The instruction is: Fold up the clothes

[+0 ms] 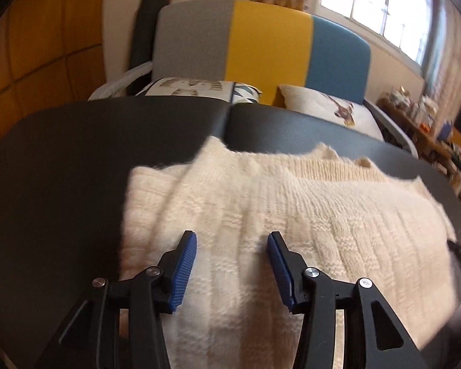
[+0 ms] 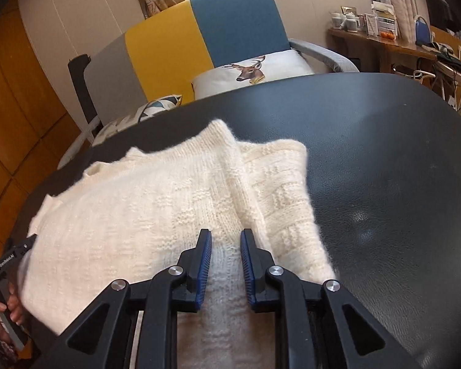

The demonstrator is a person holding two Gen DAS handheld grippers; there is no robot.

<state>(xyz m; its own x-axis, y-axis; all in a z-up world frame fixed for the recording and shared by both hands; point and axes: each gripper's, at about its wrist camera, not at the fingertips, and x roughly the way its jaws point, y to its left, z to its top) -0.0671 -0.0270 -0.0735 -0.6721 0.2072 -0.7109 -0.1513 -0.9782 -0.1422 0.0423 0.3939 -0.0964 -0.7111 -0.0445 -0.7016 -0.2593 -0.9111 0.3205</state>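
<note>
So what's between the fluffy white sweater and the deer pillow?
Only bare black table. In the right wrist view, nothing sits between the sweater and the deer pillow.

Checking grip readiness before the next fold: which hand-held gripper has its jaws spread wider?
The left hand-held gripper: its blue pads stand far apart over the cream sweater. The right hand-held gripper shows only a narrow gap.

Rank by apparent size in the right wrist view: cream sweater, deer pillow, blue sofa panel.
1. cream sweater, though nearness to the camera inflates it.
2. blue sofa panel.
3. deer pillow, partly hidden behind the table edge.
</note>
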